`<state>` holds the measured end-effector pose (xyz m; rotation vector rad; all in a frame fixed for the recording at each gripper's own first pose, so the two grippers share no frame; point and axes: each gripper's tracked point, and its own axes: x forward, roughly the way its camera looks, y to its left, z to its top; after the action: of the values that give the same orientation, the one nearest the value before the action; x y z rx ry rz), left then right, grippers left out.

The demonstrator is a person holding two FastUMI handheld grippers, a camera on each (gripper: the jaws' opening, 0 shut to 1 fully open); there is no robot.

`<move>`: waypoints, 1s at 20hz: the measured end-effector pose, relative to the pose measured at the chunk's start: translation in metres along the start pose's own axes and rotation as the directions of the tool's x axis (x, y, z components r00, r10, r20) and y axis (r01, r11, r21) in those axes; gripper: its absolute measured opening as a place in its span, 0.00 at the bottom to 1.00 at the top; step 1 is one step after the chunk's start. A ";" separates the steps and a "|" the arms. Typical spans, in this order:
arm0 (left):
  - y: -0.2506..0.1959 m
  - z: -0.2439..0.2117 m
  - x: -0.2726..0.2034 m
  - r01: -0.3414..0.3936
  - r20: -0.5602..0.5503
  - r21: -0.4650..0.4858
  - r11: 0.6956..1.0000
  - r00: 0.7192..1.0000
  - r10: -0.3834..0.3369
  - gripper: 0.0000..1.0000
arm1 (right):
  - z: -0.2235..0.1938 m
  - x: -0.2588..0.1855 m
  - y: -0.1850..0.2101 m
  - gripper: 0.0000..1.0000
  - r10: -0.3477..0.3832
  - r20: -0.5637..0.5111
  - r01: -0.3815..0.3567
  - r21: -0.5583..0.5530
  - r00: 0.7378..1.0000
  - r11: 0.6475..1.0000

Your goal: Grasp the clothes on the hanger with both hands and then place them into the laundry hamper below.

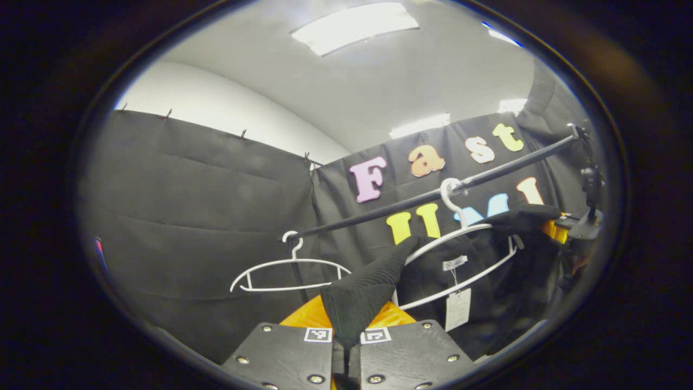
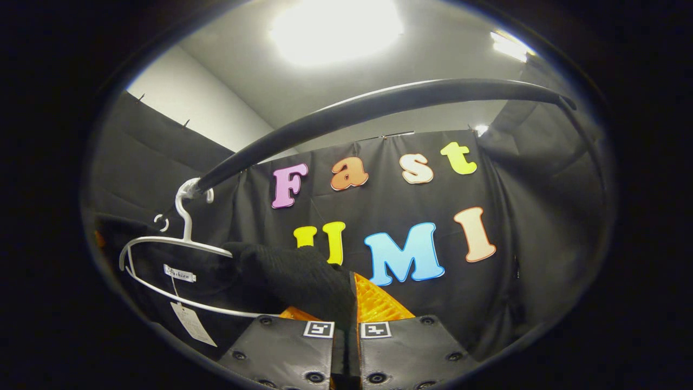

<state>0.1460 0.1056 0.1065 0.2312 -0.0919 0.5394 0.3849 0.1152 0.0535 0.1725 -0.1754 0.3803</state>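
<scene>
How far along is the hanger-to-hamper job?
Done: both grasps look made. The left gripper is shut on one shoulder of the black garment, the right gripper on the other. In hand: the garment is being pulled, but its collar still drapes the white hanger hooked on the rail. Left: free it from the hanger and lower it into the hamper.

black knit garment [image 1: 368, 287] | on white hanger [image 1: 460, 238] | both shoulders pulled fwd

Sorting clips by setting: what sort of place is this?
Probably a staged recording booth, not a home: black cloth walls, a bare clothes rail with white hangers, one holding a black garment, and ceiling panel lights.
</scene>
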 end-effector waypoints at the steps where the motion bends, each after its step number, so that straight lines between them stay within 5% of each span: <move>1: 0.003 0.004 0.004 0.006 0.009 -0.009 1.000 1.000 -0.006 0.04 | 0.001 0.003 -0.004 0.04 -0.004 0.001 0.004 0.002 1.000 1.000; 20: 0.040 -0.075 0.062 0.129 -0.112 -0.270 0.954 0.980 -0.164 0.04 | -0.058 0.038 -0.028 0.04 0.006 -0.163 0.010 0.100 0.987 0.995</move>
<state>0.1804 0.1881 0.0503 -0.0567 -0.0144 0.3878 0.4378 0.1146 0.0013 0.2395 0.0056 0.3994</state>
